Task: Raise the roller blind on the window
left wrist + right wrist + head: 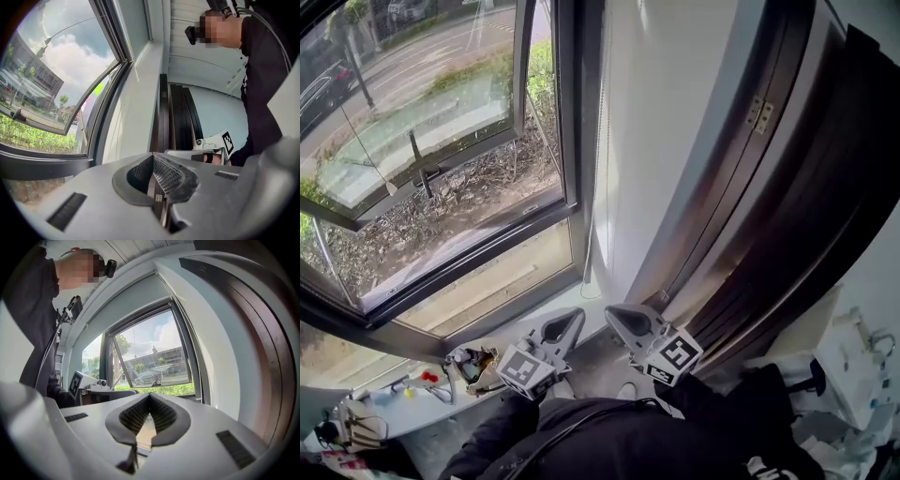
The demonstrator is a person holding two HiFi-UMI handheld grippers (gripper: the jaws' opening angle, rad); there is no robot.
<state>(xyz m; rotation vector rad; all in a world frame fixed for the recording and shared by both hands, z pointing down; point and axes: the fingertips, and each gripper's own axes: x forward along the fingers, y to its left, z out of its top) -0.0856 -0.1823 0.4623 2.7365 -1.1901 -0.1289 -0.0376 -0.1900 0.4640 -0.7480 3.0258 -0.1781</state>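
The roller blind's thin bead chain (598, 141) hangs down the window's right edge beside the white reveal, and its loop ends just above the sill. It also shows as the chain (199, 366) in the right gripper view. The blind's fabric is not clearly visible. My left gripper (575, 317) and right gripper (612, 314) are low, side by side over the sill, below the chain and not touching it. Both are shut with nothing between the jaws. In the left gripper view my left gripper (158, 187) points up along the window, with the right gripper's marker cube (227, 140) beside it.
The window sash (422, 141) is tilted open outward. A dark wooden door frame (787, 187) with a hinge (759, 114) runs down the right. Small clutter (469, 366) and a bag (356, 422) lie on the sill at lower left. White items (853, 375) sit at far right.
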